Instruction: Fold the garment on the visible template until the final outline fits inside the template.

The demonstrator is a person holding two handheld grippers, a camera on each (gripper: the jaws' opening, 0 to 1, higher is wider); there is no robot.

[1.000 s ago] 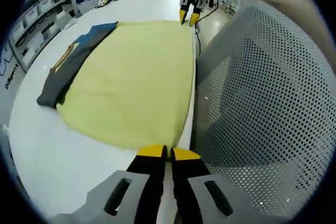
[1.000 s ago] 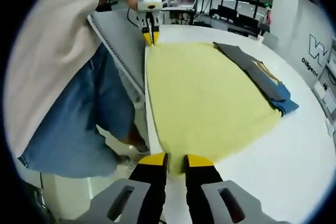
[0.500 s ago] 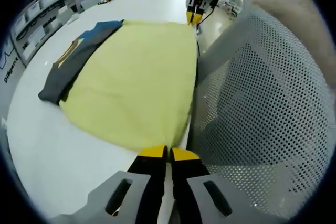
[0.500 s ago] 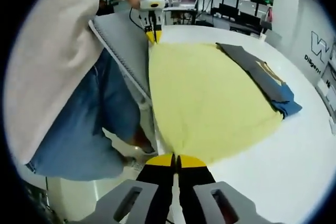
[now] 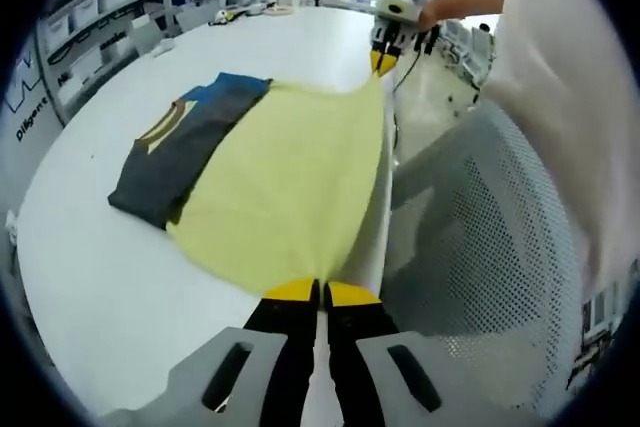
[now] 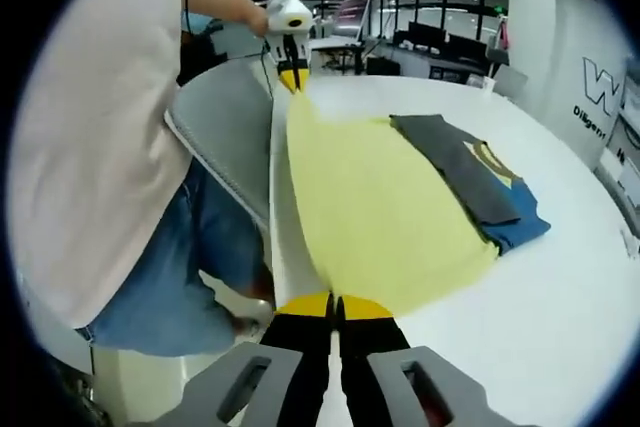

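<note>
A yellow garment [image 5: 290,177] lies on the white table [image 5: 90,277], its near edge raised off the surface. A dark grey and blue part [image 5: 185,142] with a tan collar lies along its far side. My left gripper [image 5: 318,293] is shut on one near corner of the yellow cloth. At the other near corner, my right gripper [image 5: 383,60] pinches the cloth. In the right gripper view the right gripper [image 6: 335,303] is shut on the yellow garment [image 6: 380,207], and the left gripper [image 6: 290,77] holds the far corner. The dark part [image 6: 465,172] lies to the right.
A grey mesh chair [image 5: 490,247] stands against the table's near edge, between the grippers and the person [image 6: 110,147] in a white shirt and jeans. Shelves with bins [image 5: 90,17] line the far wall. Bare table [image 6: 560,287] surrounds the garment.
The right gripper went from open to shut on the garment's corner. Both grippers then rose, lifting the near edge off the table, and the garment looks smaller and farther away.
</note>
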